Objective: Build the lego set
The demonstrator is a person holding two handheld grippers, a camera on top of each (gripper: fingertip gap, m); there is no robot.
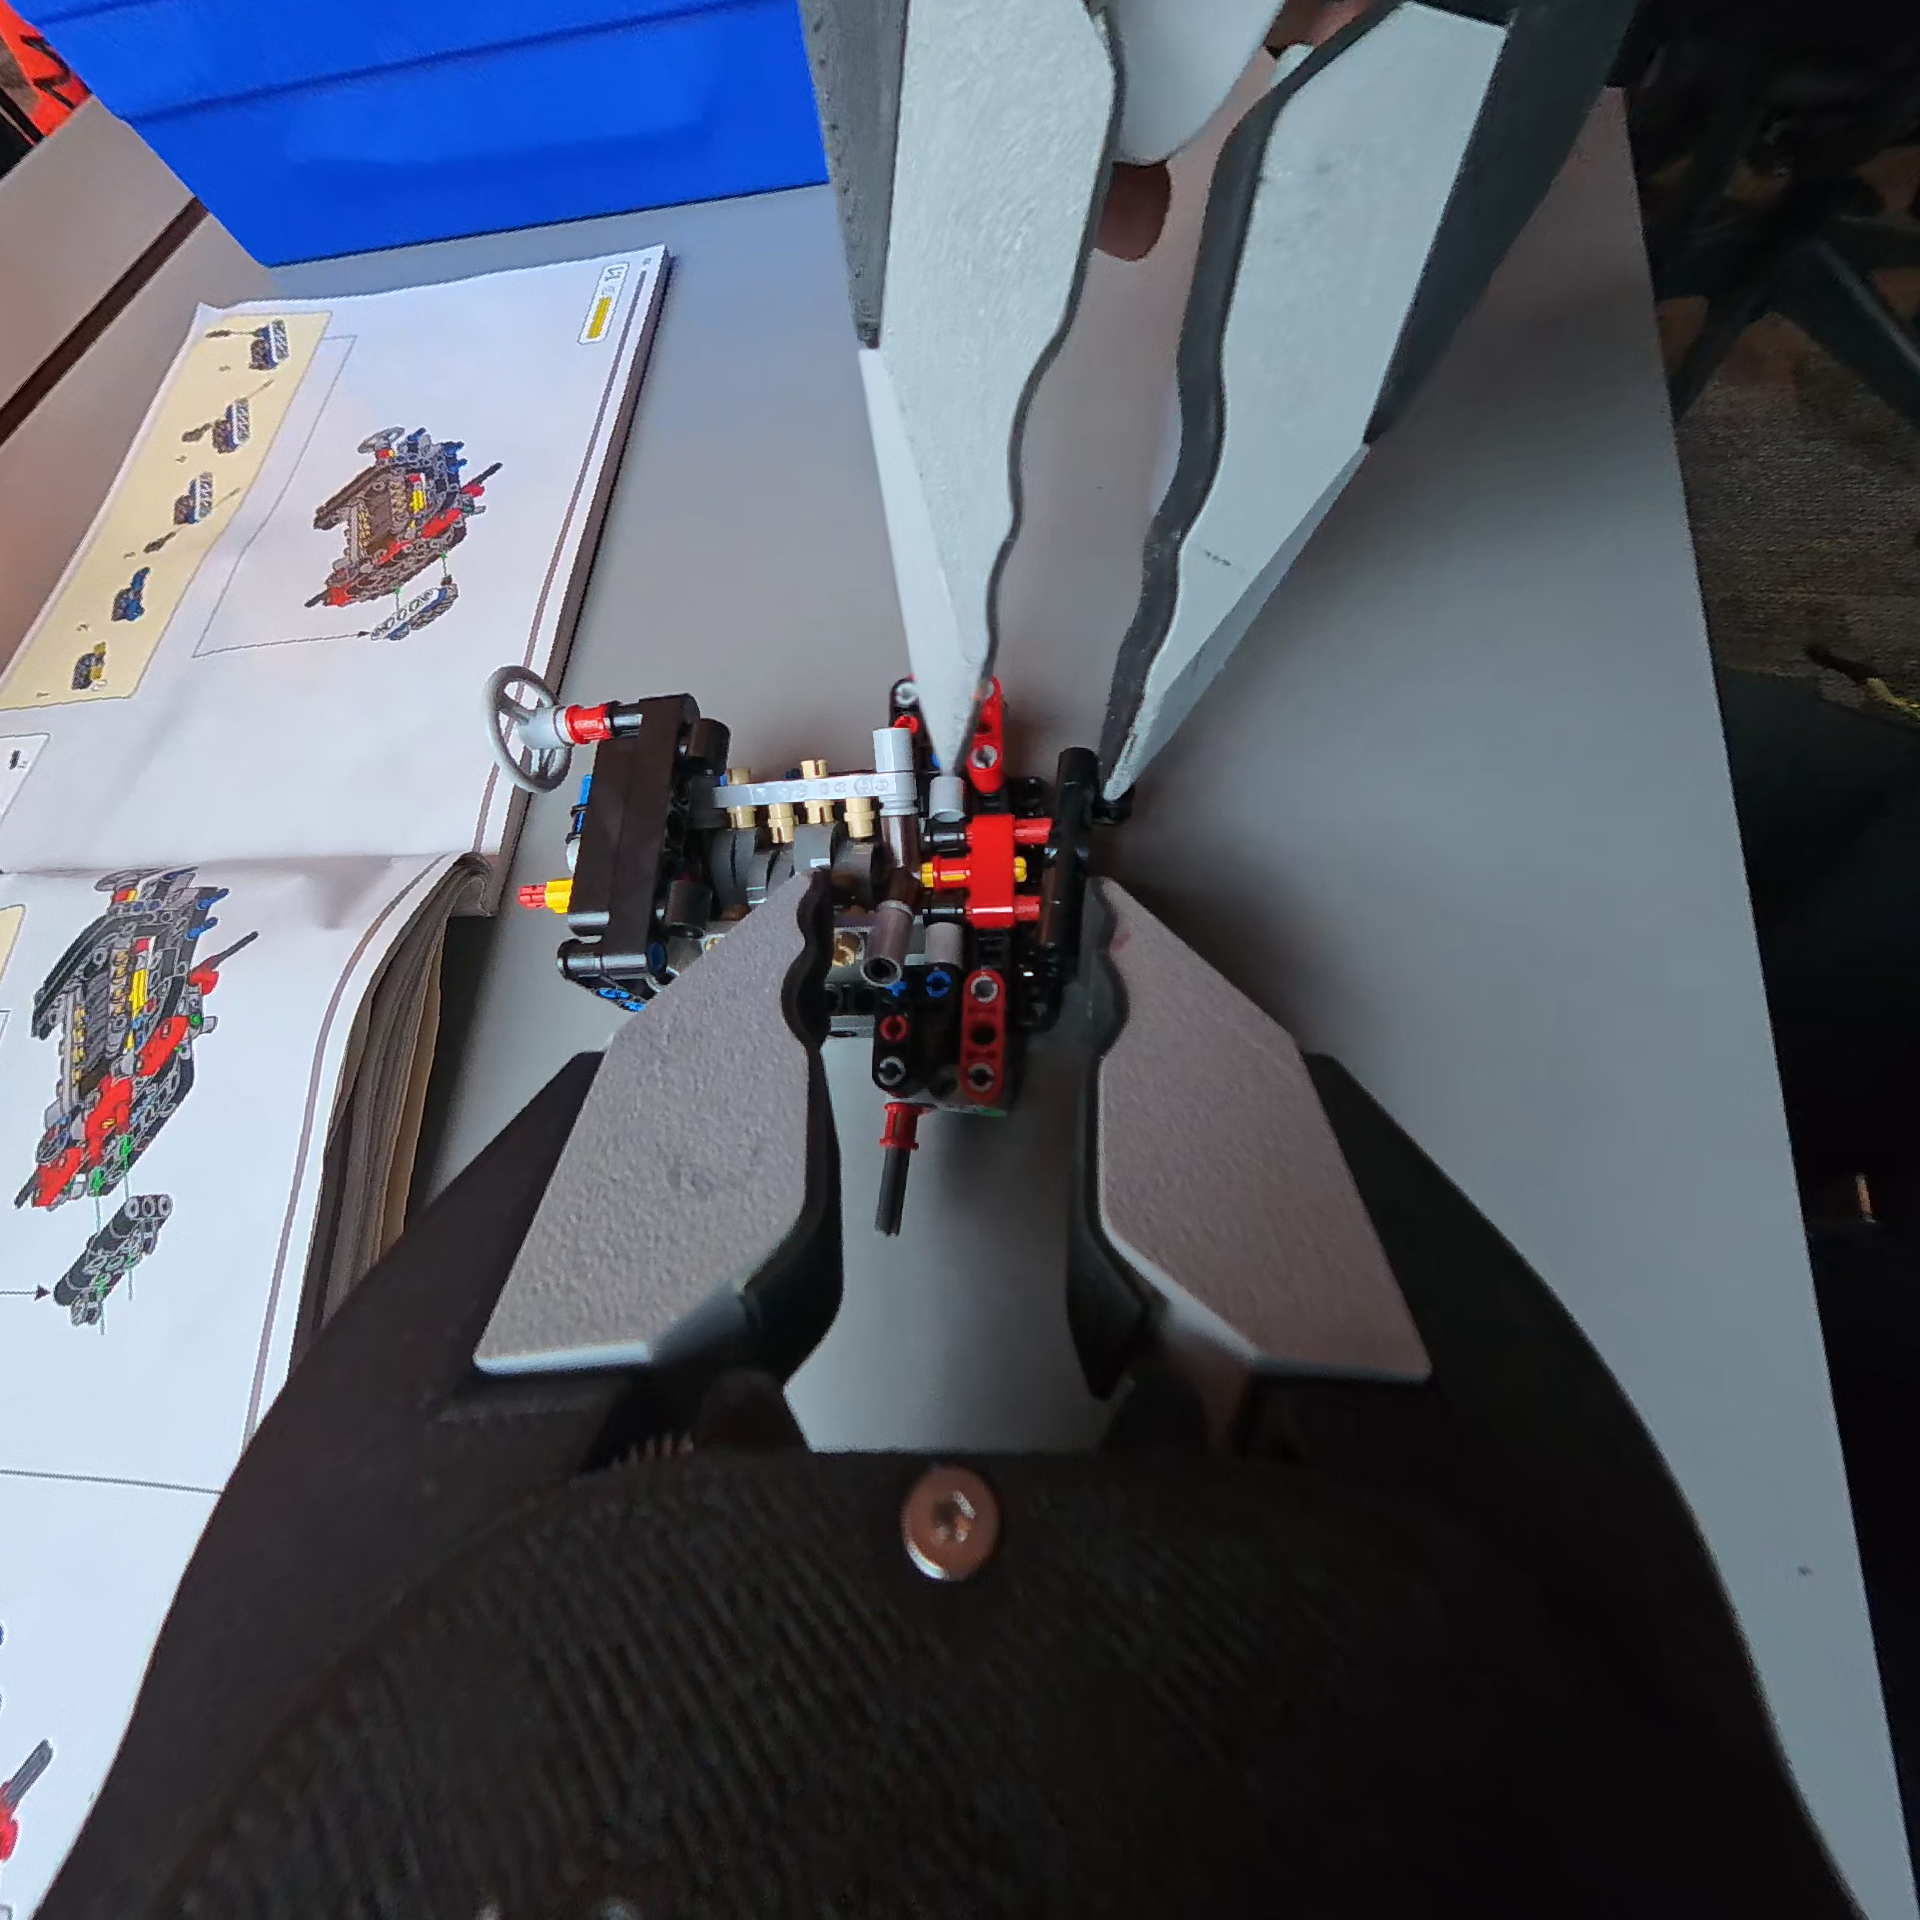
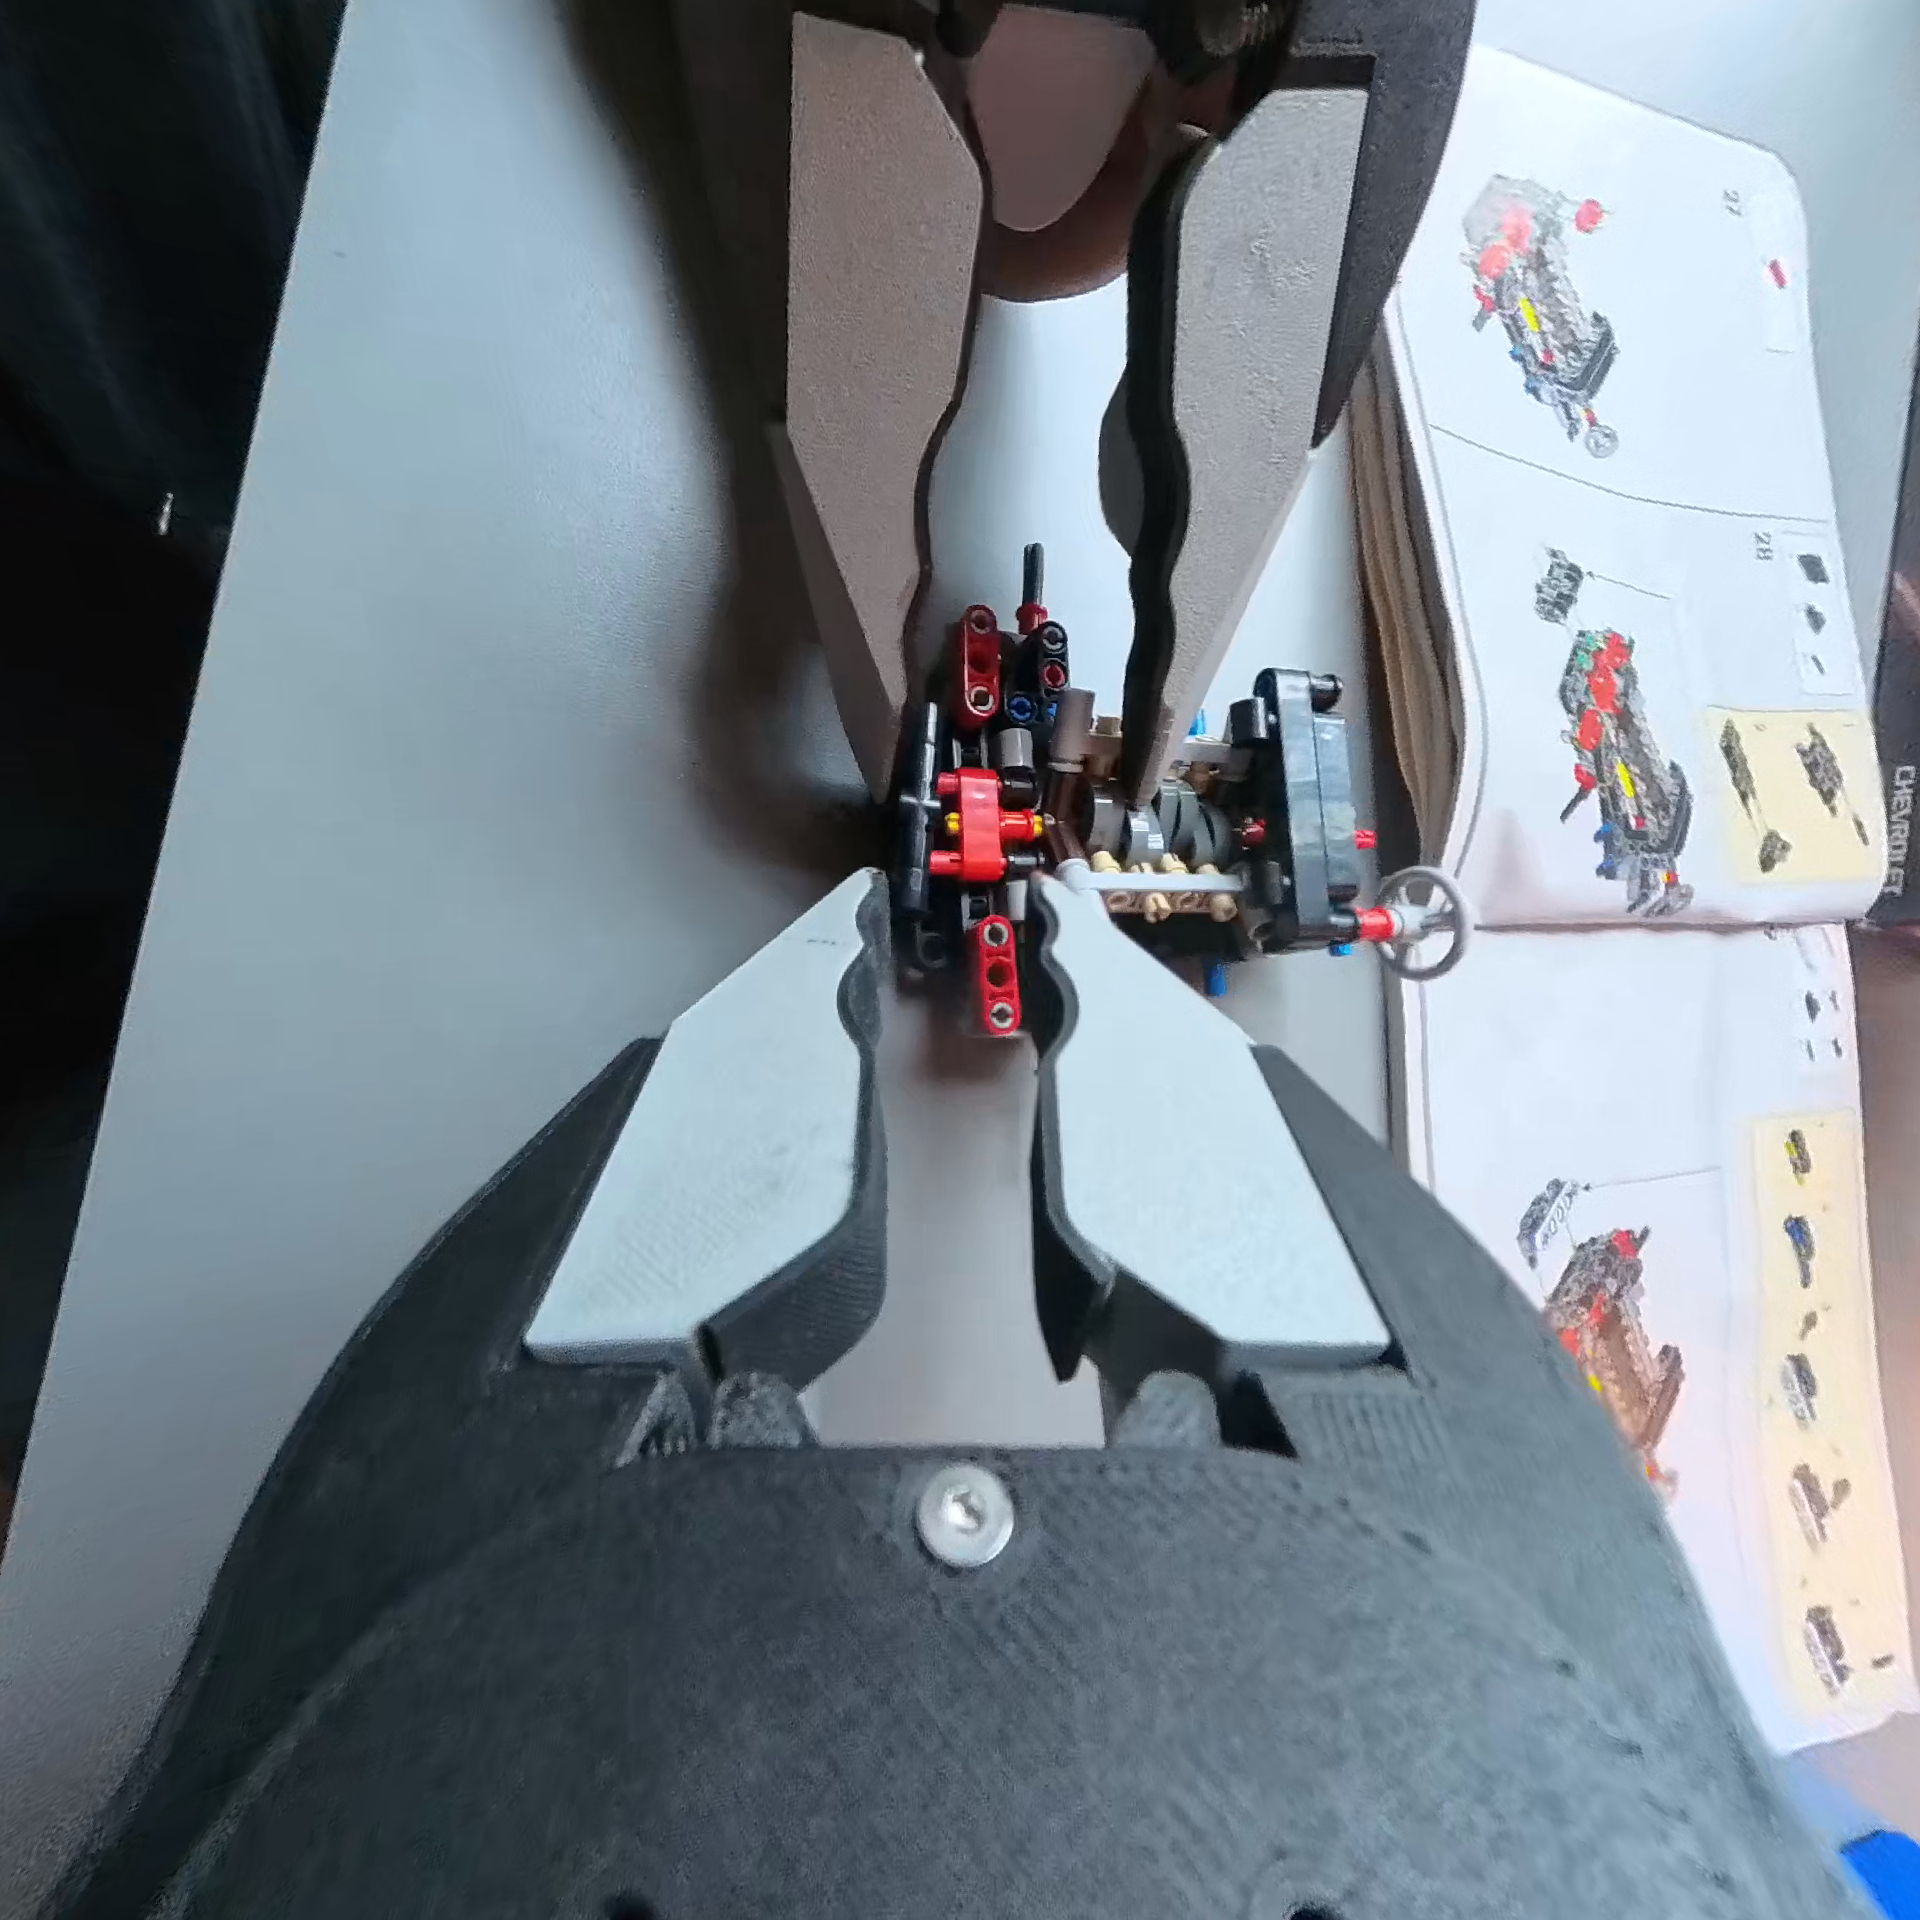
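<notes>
A partly built lego model [image 1: 790, 831] of black, red and grey parts lies on the grey table [image 1: 1455, 935]. It has a grey steering wheel [image 1: 525, 727] at its far-left end and a black axle [image 1: 894, 1174] sticking out toward me. My left gripper [image 1: 956, 904] is closed around the model's red and black end. My right gripper [image 1: 1039, 769] comes from the opposite side and pinches the same end. In the right wrist view my right gripper [image 2: 961, 899] holds the model [image 2: 1143, 821] by a red beam, with the left gripper [image 2: 1016, 784] opposite.
An open instruction booklet [image 1: 312, 727] lies left of the model, touching the steering wheel side; it also shows in the right wrist view [image 2: 1610, 1039]. A blue bin [image 1: 468, 104] stands behind it. The table edge [image 1: 1704, 727] runs close on the right, with dark floor beyond. The grippers are tip to tip, or close to it.
</notes>
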